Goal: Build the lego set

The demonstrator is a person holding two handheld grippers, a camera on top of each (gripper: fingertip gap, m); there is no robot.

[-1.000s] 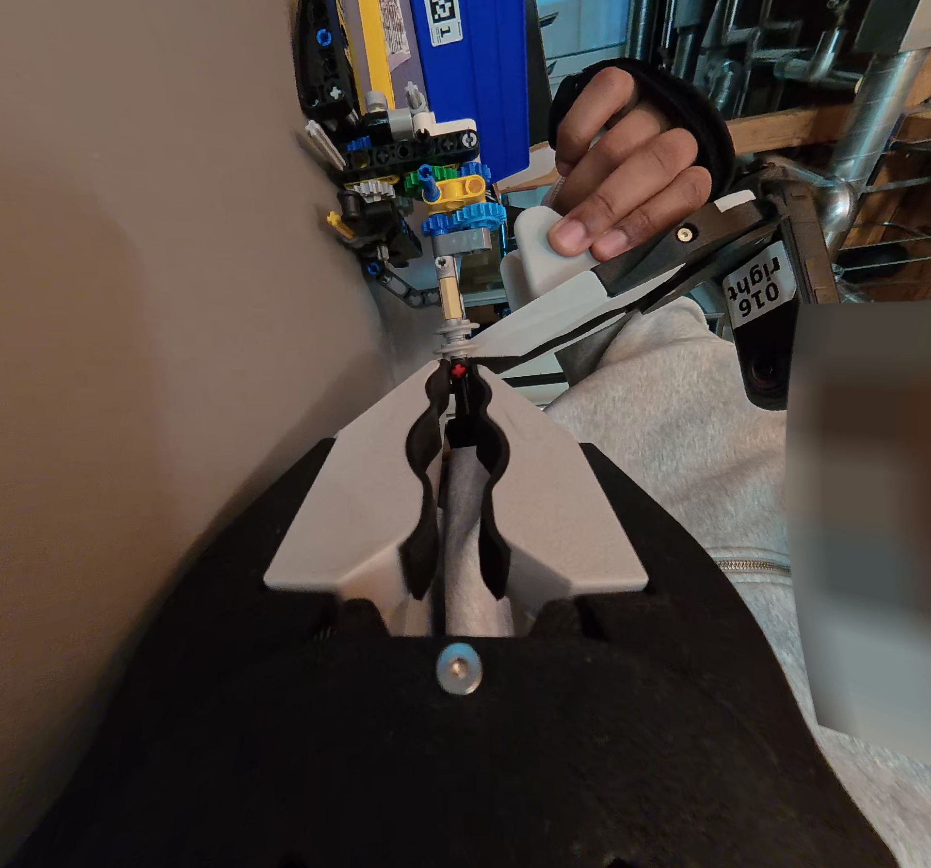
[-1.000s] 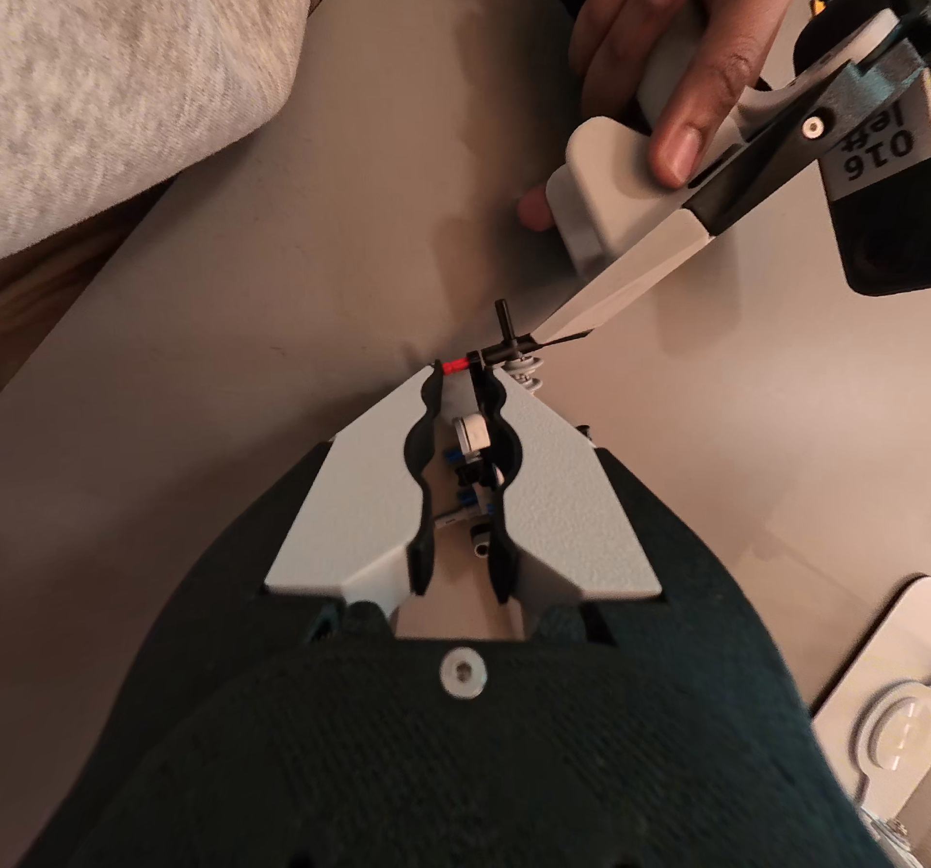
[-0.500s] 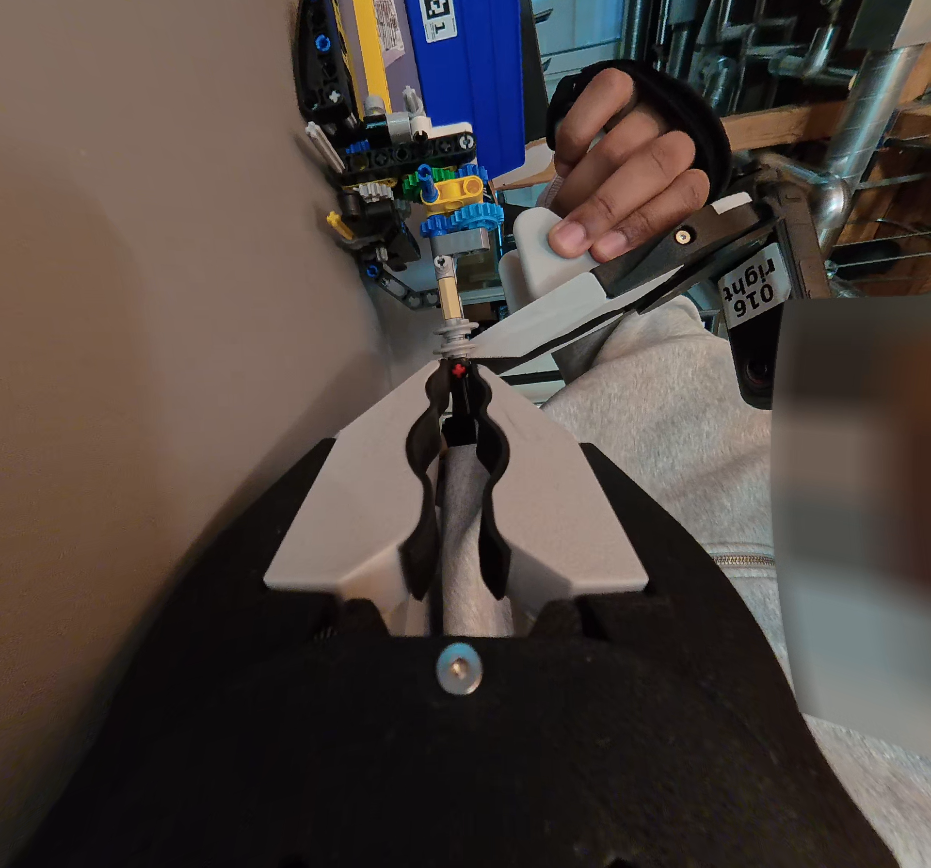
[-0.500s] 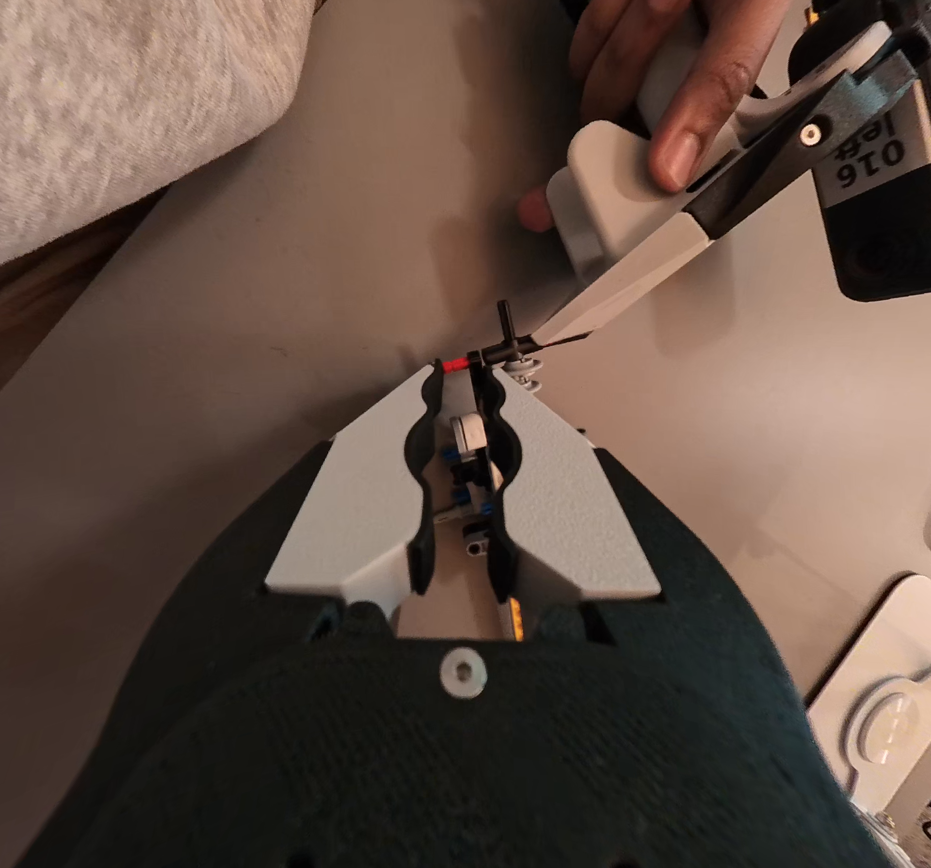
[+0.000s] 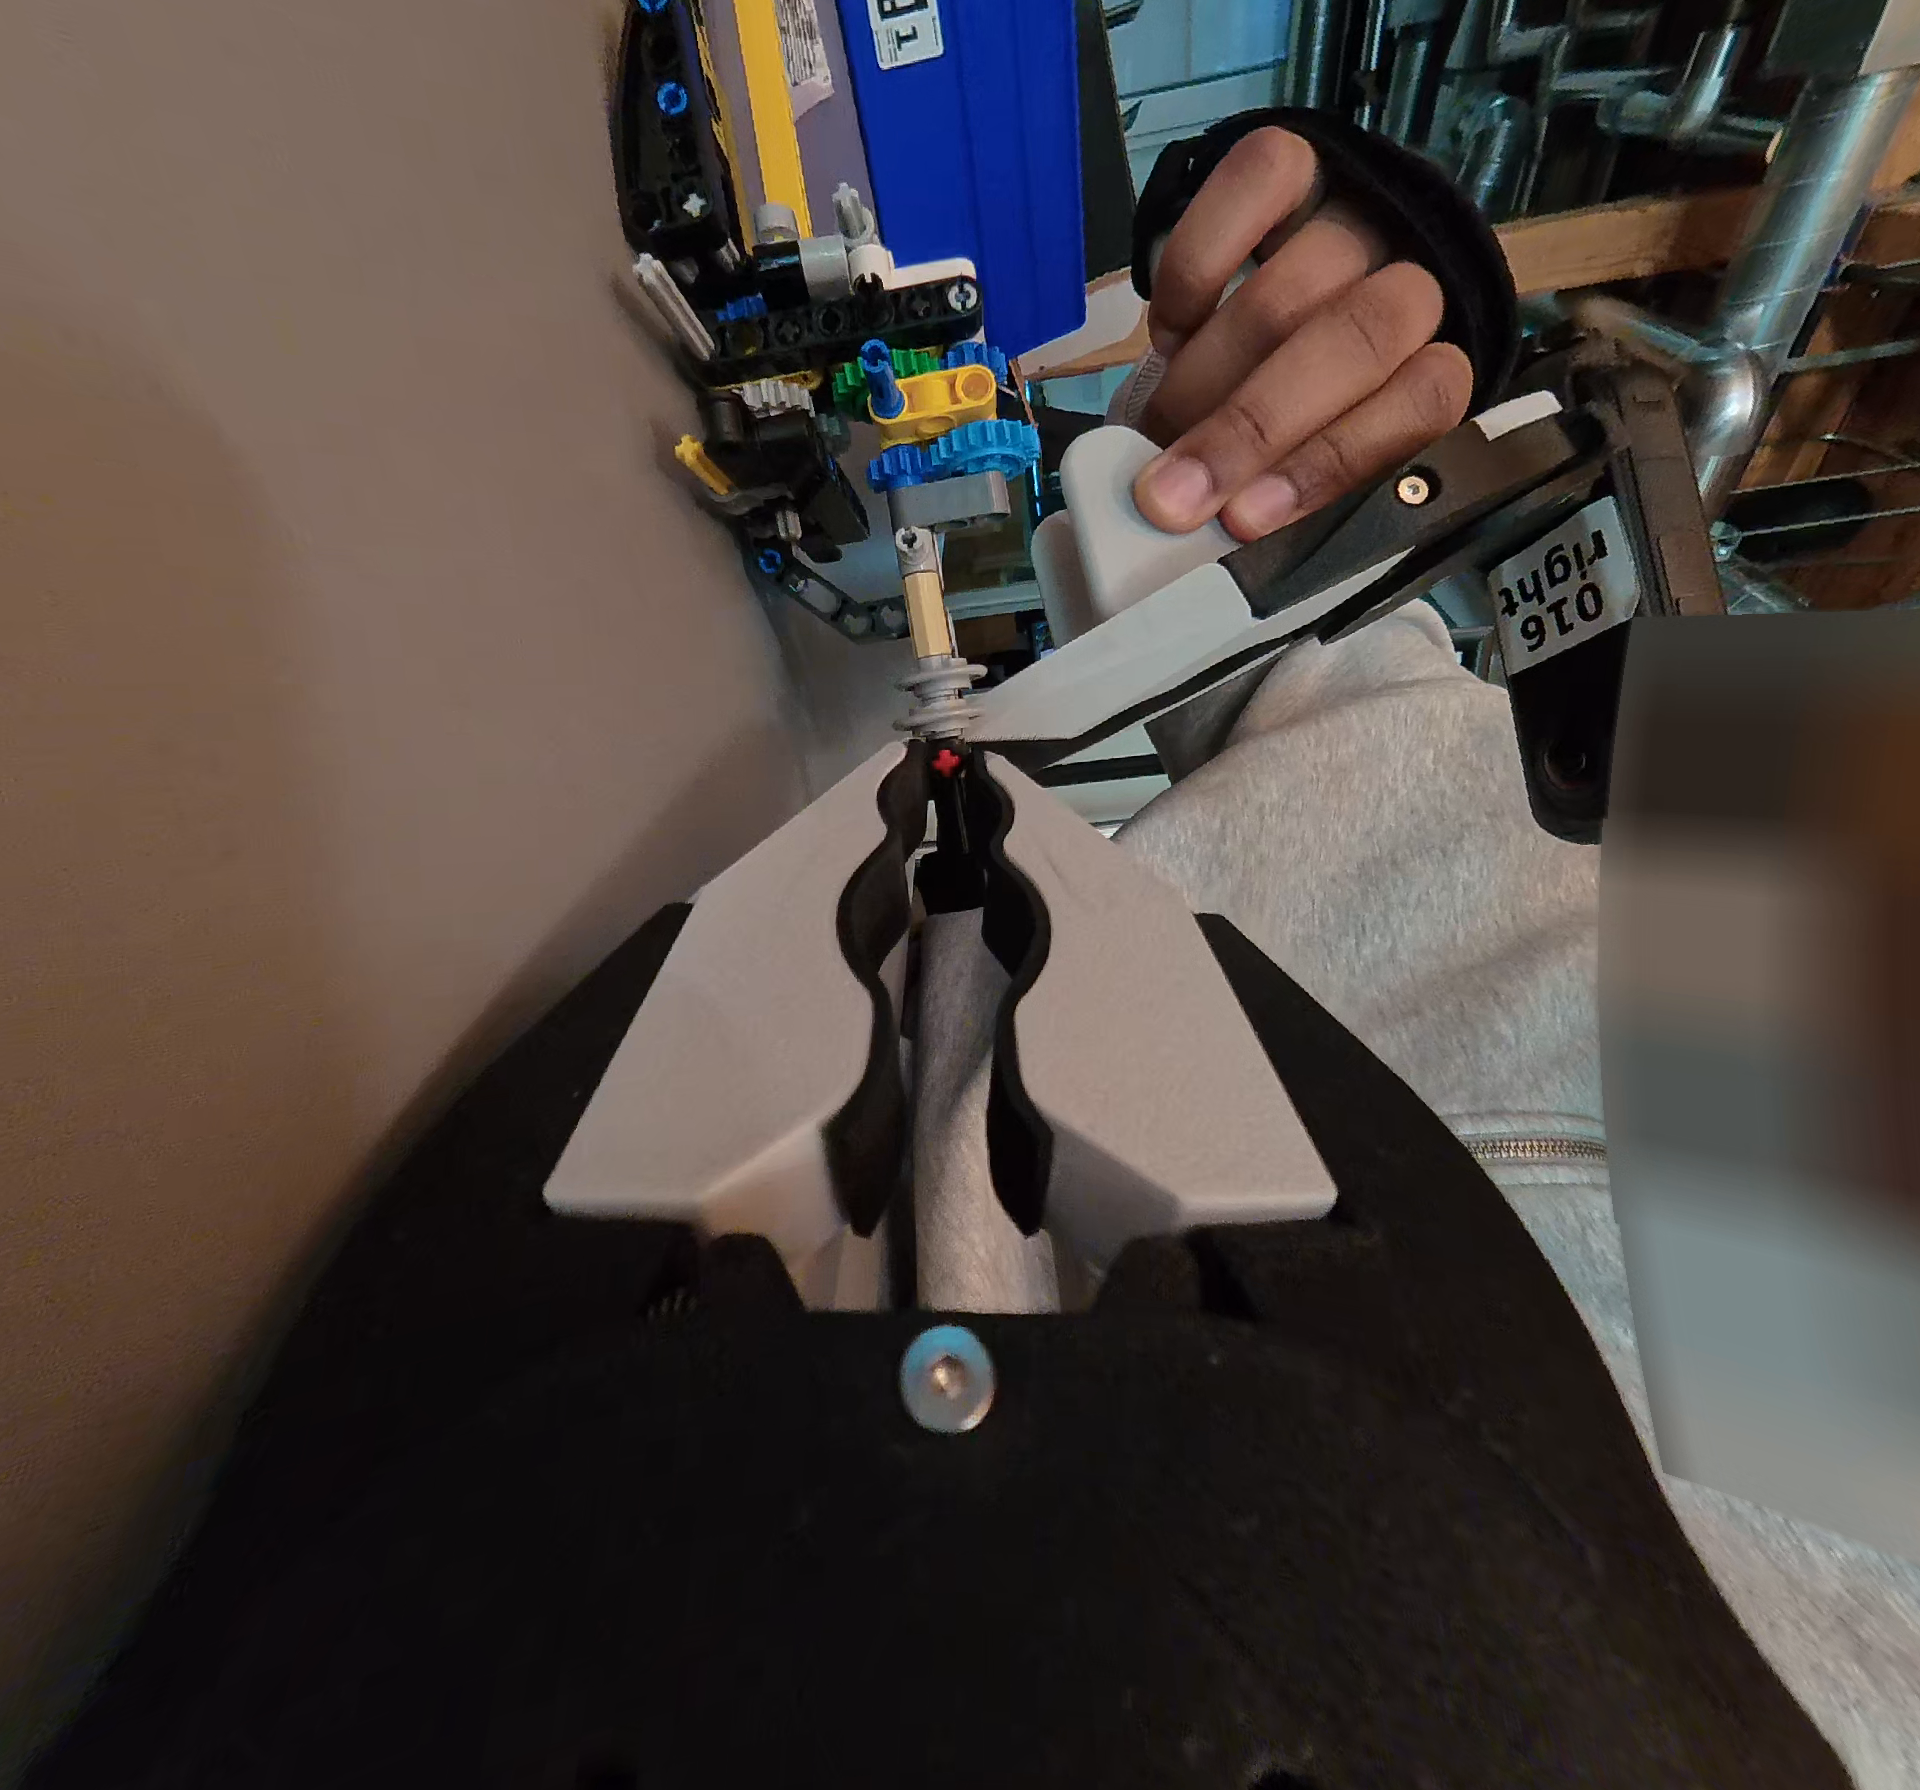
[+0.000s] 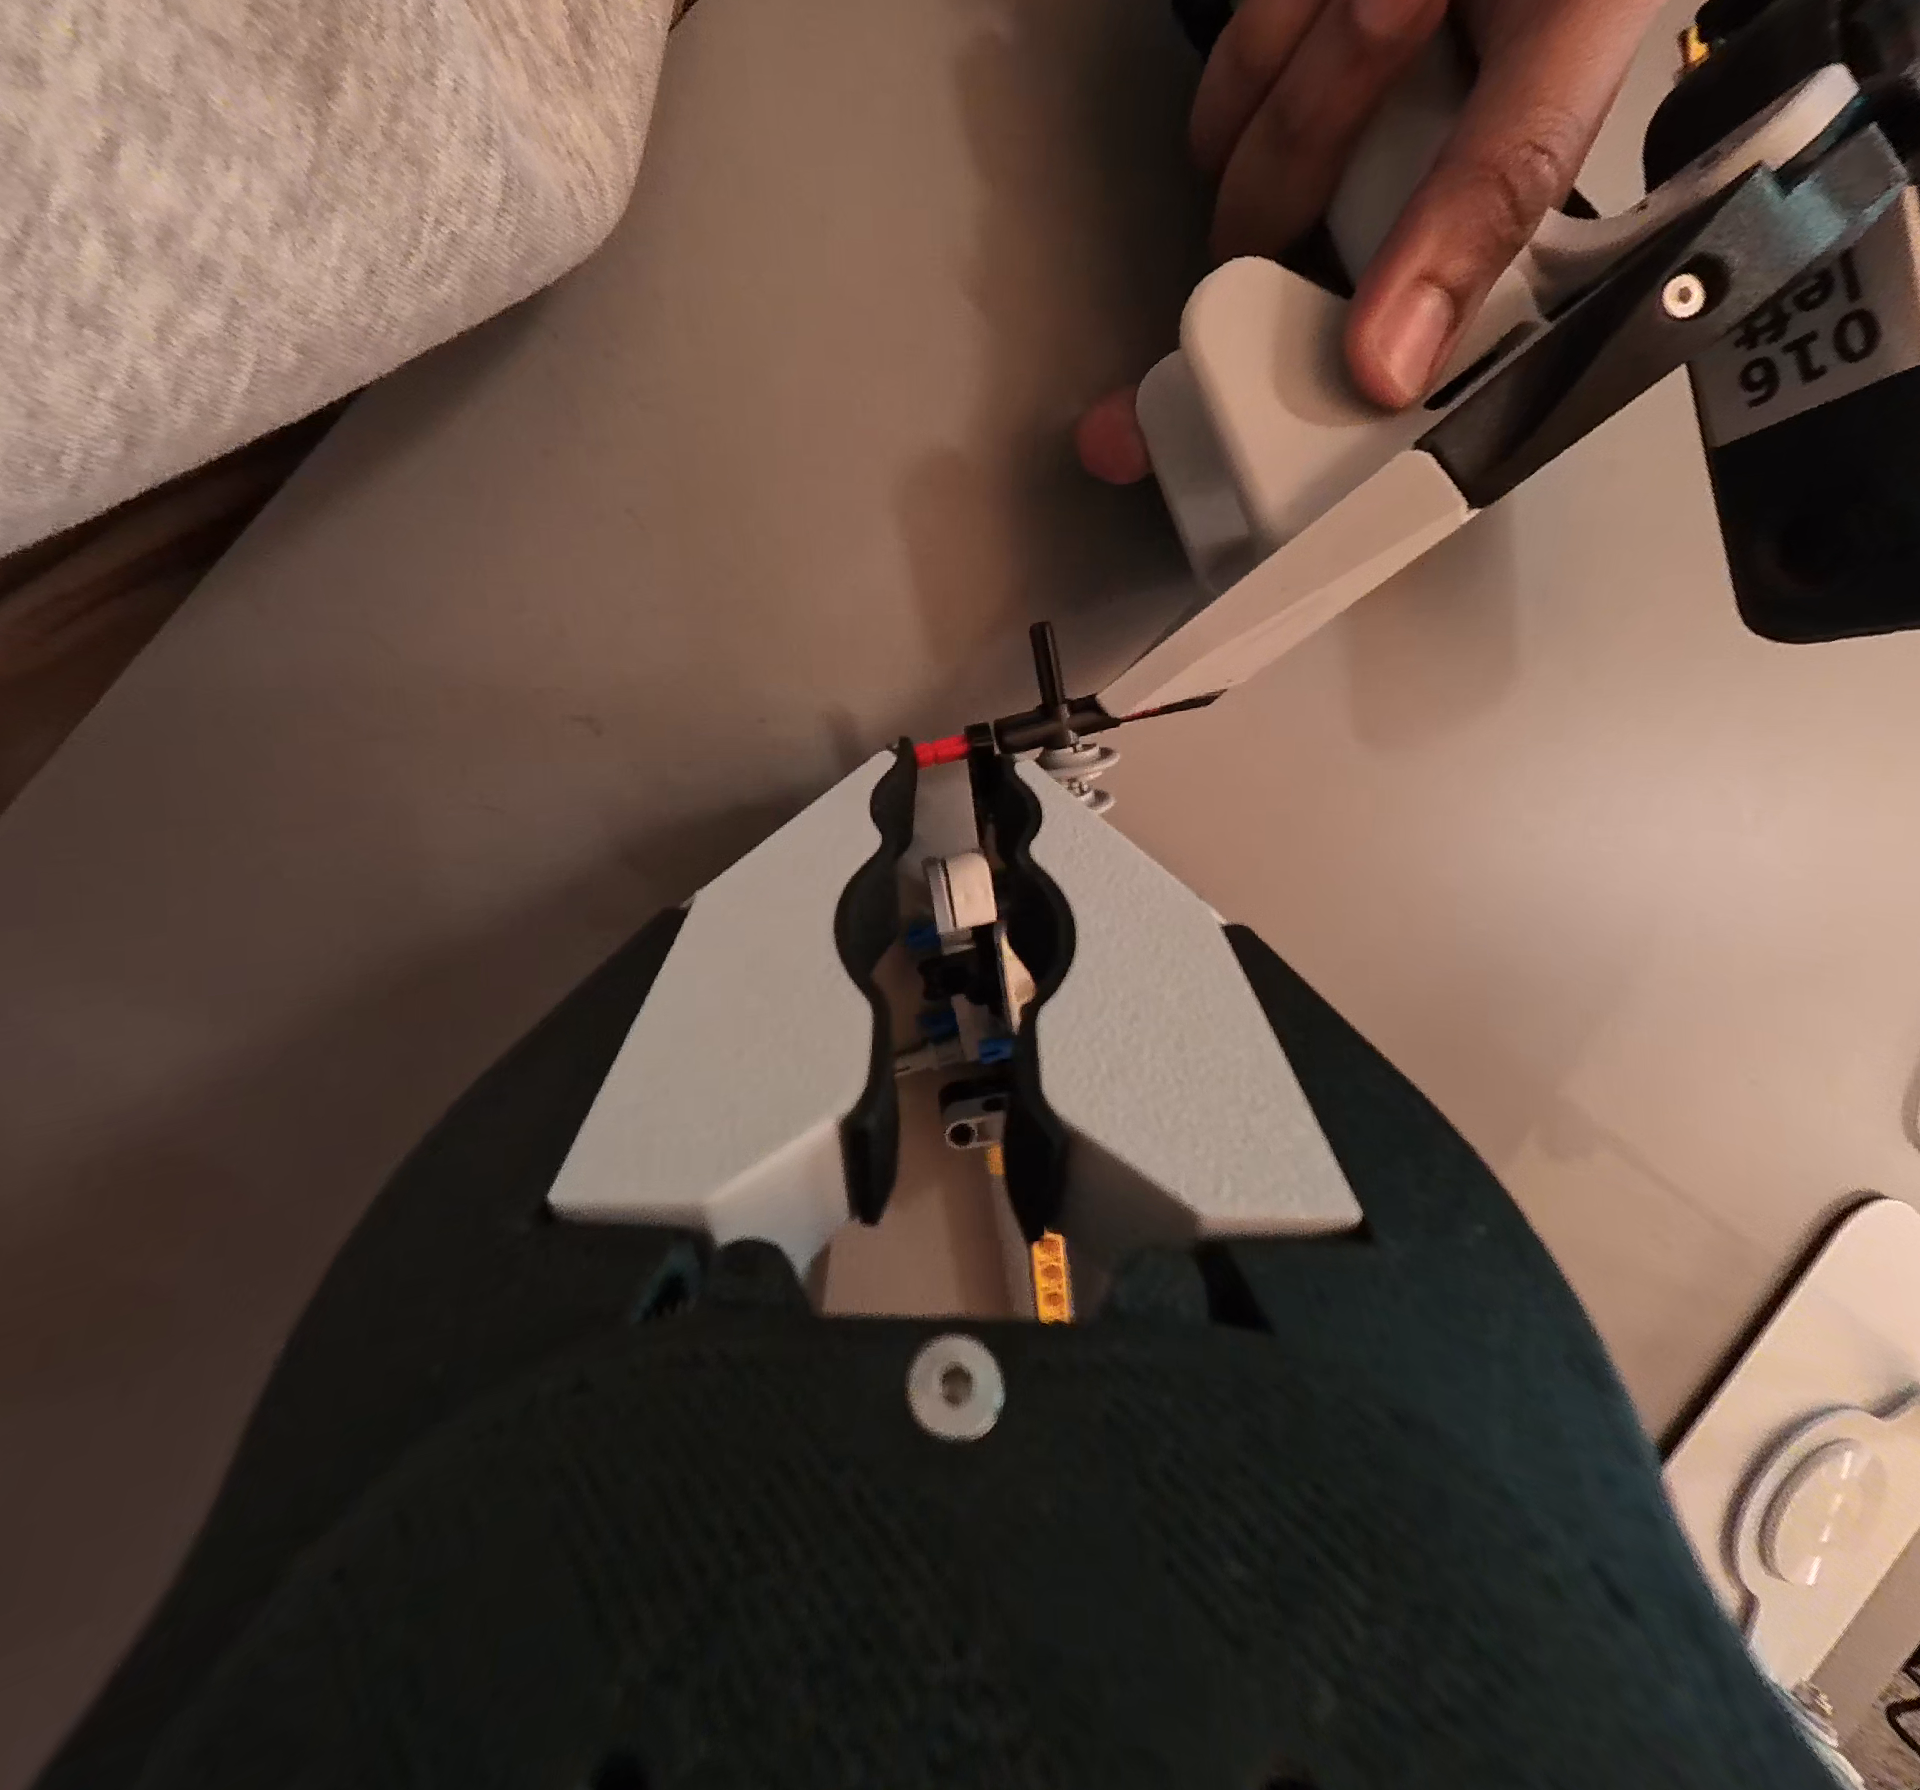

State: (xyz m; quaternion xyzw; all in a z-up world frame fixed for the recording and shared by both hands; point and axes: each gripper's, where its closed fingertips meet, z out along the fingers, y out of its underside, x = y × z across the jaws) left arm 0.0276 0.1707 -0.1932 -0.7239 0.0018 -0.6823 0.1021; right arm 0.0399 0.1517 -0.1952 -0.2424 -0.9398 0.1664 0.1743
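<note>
My left gripper (image 5: pixel 945 776) is shut on a black cross connector (image 6: pixel 1044 701), whose red axle (image 5: pixel 943 761) shows end-on between the tips. Beyond it, a grey bush (image 5: pixel 940 686) and a tan axle (image 5: pixel 928 613) lead to the lego model (image 5: pixel 914 390) with blue gears and a yellow connector. My right gripper (image 6: pixel 948 764) is shut across the red axle (image 6: pixel 940 751) and the connector's black end. It reaches in from the right in the left wrist view (image 5: pixel 997 714). The left gripper (image 6: pixel 1143 691) enters from the upper right. Model parts (image 6: pixel 966 961) show between my right fingers.
The assembly is held above a beige table (image 6: pixel 520 805). A blue box (image 5: pixel 966 78) and a black beam with blue pins (image 5: pixel 660 78) stand behind the model. A white tray (image 6: pixel 1818 1428) lies at lower right. A yellow beam (image 6: pixel 1051 1278) and a grey-sleeved person (image 6: pixel 260 130) are close. My two grippers' fingertips are within a few centimetres of each other.
Both grippers keep their hold. The right wrist view has shifted slightly, so more of the model and a yellow beam now show between its fingers.
</note>
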